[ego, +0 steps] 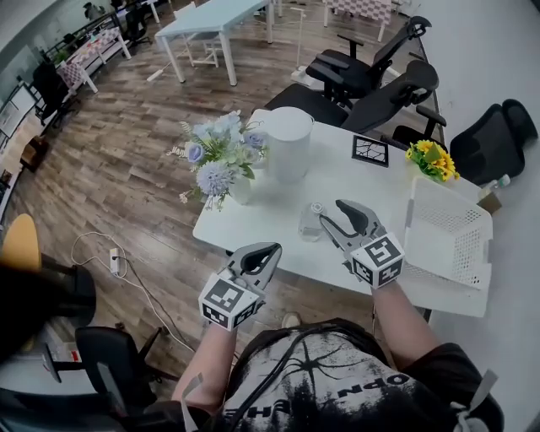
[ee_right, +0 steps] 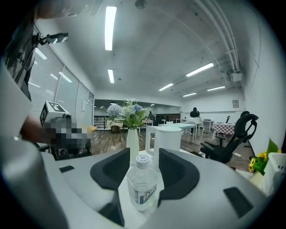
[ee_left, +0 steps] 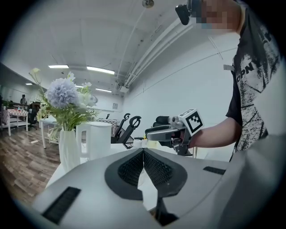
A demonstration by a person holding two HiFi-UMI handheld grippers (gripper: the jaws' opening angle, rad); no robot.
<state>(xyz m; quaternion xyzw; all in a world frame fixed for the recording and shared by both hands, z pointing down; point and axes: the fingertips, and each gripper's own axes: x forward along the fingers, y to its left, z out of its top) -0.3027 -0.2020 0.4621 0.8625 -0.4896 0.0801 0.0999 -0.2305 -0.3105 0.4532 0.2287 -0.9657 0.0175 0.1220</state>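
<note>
Plainly, the right gripper [ee_right: 144, 154] has its fingers spread wide on either side of a bottle [ee_right: 143, 185]. The bottle stands upright on the table [ego: 337, 186] between them, and whether they touch it cannot be told. Just beyond the fingertips stand a vase [ee_right: 132, 142] and a white jug [ee_right: 167, 138]. The left gripper [ee_left: 143, 151] has its fingers pressed together with nothing in them.

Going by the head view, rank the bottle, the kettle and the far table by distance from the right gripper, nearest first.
1. Bottle, between the right gripper's open jaws.
2. Kettle, beyond it, mid-table.
3. Far table, across the floor, upper left.
</note>
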